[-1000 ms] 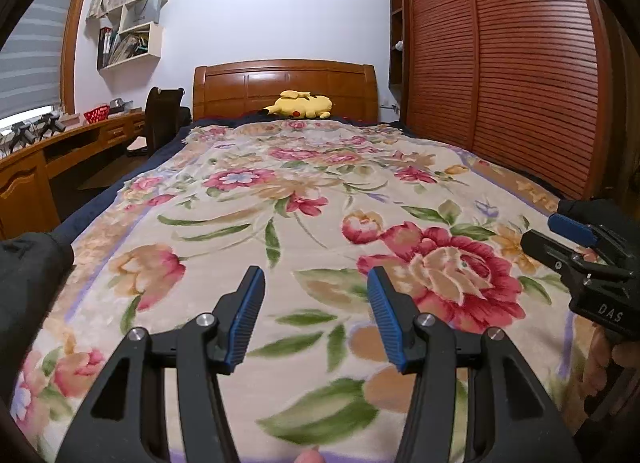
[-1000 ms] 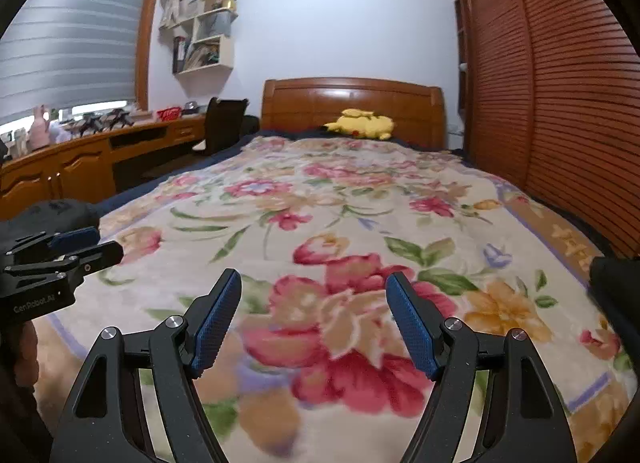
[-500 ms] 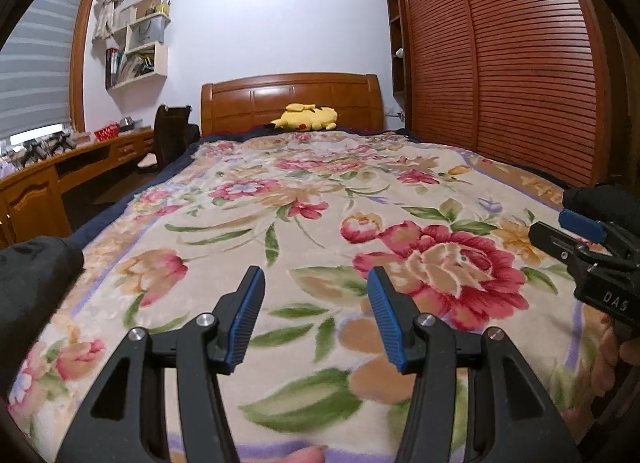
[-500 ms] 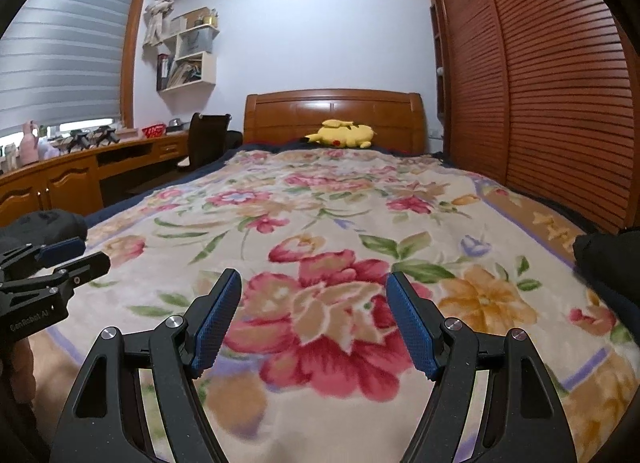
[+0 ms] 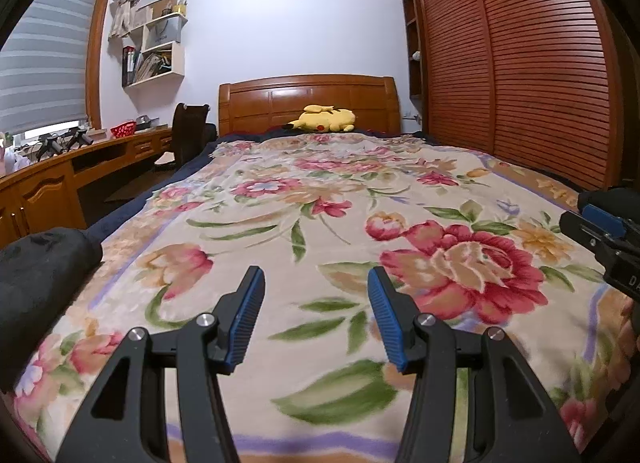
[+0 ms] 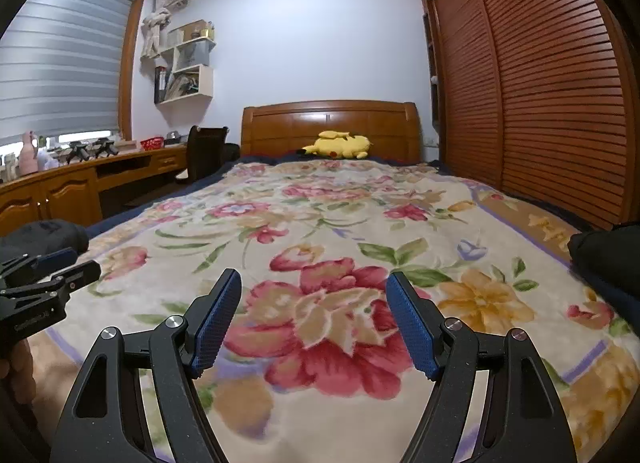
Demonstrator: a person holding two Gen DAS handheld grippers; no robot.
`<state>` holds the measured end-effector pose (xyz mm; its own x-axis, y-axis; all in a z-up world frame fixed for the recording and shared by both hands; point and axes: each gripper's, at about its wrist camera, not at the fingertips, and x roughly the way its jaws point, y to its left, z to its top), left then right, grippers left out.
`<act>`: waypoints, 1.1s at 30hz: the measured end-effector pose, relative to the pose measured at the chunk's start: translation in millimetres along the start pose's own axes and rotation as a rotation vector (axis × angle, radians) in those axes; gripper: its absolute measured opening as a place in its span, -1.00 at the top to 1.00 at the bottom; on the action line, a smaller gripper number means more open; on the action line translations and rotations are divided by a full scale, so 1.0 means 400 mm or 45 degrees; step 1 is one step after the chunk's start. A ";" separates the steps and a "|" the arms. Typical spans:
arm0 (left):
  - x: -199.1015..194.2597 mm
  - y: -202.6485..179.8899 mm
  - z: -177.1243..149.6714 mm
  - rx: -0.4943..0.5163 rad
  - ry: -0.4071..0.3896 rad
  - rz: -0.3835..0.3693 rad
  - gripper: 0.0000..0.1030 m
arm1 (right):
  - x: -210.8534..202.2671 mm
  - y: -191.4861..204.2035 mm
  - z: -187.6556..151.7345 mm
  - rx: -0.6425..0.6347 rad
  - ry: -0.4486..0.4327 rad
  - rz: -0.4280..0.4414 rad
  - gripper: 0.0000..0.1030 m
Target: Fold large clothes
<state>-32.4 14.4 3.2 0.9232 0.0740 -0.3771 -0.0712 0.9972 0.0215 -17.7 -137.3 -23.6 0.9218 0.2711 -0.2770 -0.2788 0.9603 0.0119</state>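
Observation:
A dark garment (image 5: pixel 36 275) lies bunched at the bed's near left corner; it also shows in the right wrist view (image 6: pixel 44 233). Another dark garment (image 6: pixel 604 259) lies at the near right edge of the bed, and in the left wrist view (image 5: pixel 612 199) it sits behind the right gripper. My left gripper (image 5: pixel 316 283) is open and empty above the floral blanket (image 5: pixel 320 199); it also shows at the left of the right wrist view (image 6: pixel 60 267). My right gripper (image 6: pixel 314 287) is open and empty above the blanket (image 6: pixel 328 223), to the right of the left one.
A yellow plush toy (image 5: pixel 326 119) lies by the wooden headboard (image 5: pixel 308 101). A slatted wooden wardrobe (image 5: pixel 520 75) runs along the right. A wooden desk (image 5: pixel 60 183) with small items and a dark chair (image 5: pixel 190 135) stand on the left.
Both grippers have tilted up and lowered toward the foot of the bed, so more wall and ceiling shows. Both stay open and empty.

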 end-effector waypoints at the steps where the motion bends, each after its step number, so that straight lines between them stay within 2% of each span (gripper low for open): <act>1: 0.001 0.004 0.000 -0.006 0.004 -0.001 -0.02 | 0.002 0.001 0.000 -0.004 0.001 -0.001 -0.49; 33: 0.000 0.010 -0.002 -0.009 0.005 -0.003 -0.02 | 0.004 -0.003 -0.004 -0.005 0.007 -0.002 -0.49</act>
<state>-33.1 18.2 2.6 0.9219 0.0715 -0.3809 -0.0717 0.9973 0.0137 -16.3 -138.0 -25.6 0.9207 0.2693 -0.2826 -0.2785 0.9604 0.0081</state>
